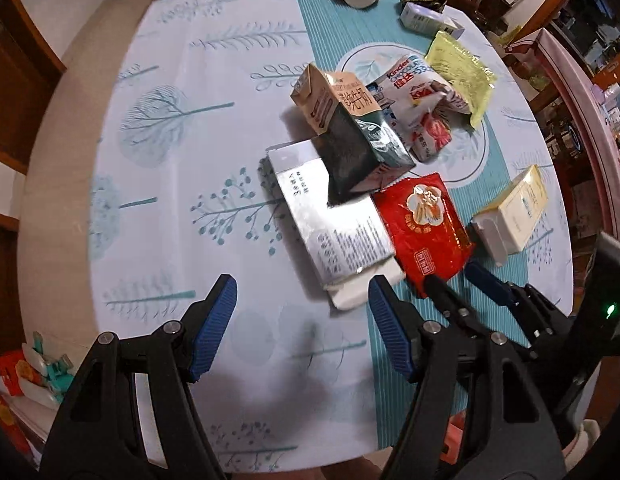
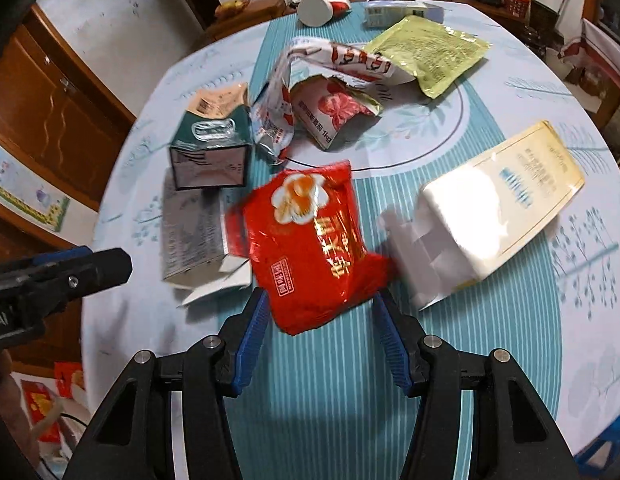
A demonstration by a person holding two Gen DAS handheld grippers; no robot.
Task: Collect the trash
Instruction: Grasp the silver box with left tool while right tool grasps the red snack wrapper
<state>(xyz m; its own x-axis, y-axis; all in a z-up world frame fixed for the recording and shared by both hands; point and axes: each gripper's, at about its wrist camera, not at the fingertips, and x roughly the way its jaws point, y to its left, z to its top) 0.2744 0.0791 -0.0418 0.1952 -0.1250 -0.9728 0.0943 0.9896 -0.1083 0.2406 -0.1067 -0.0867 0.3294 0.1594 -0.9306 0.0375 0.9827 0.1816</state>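
Note:
A red snack wrapper [image 2: 310, 244] lies on the round table; its near end sits between the open jaws of my right gripper [image 2: 319, 300]. It also shows in the left wrist view [image 1: 424, 224]. A flat silver carton [image 1: 330, 216] lies just beyond my open, empty left gripper [image 1: 302, 288]. A green and tan milk carton [image 1: 346, 128] rests on its far end. A cream box [image 2: 510, 196] lies right of the wrapper. My right gripper [image 1: 454, 274] also shows in the left wrist view, and my left gripper [image 2: 110, 264] in the right one.
Torn white wrappers [image 2: 330, 92] and a yellow-green pouch [image 2: 430, 52] lie farther back. A small box [image 2: 402, 12] and a round white and red item [image 2: 322, 10] are at the far edge. Wooden cabinets [image 2: 50, 120] stand to the left.

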